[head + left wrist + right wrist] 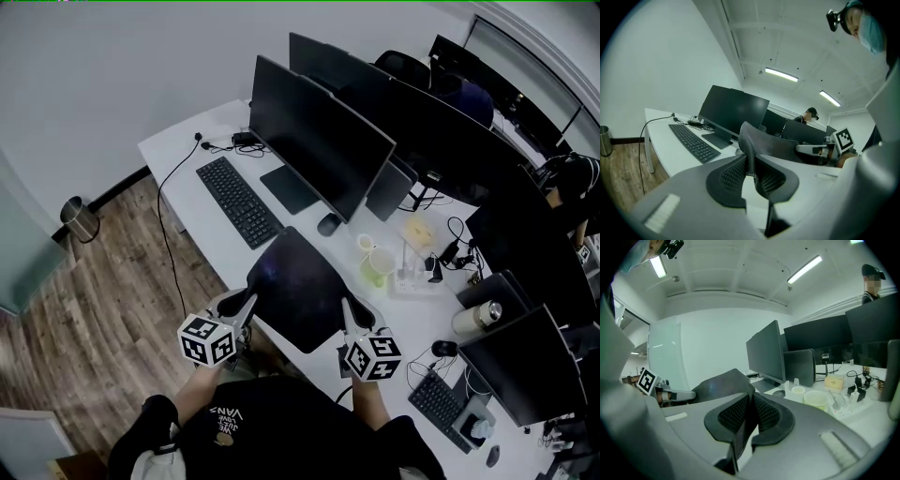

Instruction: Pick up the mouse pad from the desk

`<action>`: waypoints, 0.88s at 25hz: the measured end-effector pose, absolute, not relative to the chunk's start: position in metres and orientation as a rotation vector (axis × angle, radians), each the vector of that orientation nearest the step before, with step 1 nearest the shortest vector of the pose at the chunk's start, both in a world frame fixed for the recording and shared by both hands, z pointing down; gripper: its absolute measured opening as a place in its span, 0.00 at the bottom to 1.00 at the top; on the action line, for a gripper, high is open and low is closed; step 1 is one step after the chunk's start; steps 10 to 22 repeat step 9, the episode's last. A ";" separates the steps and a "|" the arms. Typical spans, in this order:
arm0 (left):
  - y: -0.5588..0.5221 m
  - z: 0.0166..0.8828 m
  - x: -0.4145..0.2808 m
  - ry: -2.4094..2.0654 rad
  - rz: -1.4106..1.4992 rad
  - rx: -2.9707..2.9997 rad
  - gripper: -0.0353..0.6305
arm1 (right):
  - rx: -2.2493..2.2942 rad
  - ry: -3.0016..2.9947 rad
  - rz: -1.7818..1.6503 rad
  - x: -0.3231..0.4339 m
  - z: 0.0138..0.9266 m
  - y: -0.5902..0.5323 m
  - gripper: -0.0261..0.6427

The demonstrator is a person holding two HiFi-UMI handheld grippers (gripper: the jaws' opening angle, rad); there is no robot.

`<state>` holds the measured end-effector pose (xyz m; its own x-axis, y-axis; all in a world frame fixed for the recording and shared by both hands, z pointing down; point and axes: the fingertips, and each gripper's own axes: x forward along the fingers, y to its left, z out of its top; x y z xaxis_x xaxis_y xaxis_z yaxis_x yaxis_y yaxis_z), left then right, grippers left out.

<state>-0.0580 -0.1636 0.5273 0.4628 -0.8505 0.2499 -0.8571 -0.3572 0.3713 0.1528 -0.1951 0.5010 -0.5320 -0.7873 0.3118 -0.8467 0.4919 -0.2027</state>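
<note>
A thin dark mouse pad (298, 286) hangs lifted off the white desk (187, 159), stretched between both grippers. My left gripper (247, 302) is shut on its near left edge, and its view shows the pad's edge (749, 150) pinched upright between the ribbed pads. My right gripper (348, 311) is shut on the near right edge, where the pad (719, 380) bows away to the left. Each gripper's marker cube (207, 339) sits close to my body.
A black keyboard (238, 200) and a wide monitor (319, 136) stand beyond the pad, with a black mouse (329, 223) by the monitor's foot. A pale green cup (379, 265), a power strip (412, 281) and a flask (476, 319) lie to the right. A metal bin (80, 218) stands on the wooden floor.
</note>
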 end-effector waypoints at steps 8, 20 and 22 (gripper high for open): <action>-0.164 0.529 -0.057 -1.423 0.027 2.273 0.14 | 1.421 -2.551 0.491 0.153 0.501 -0.195 0.10; -0.163 0.529 -0.058 -1.422 0.028 2.273 0.14 | 1.422 -2.551 0.491 0.152 0.502 -0.195 0.10; -0.163 0.529 -0.058 -1.422 0.028 2.273 0.14 | 1.422 -2.551 0.491 0.152 0.502 -0.195 0.10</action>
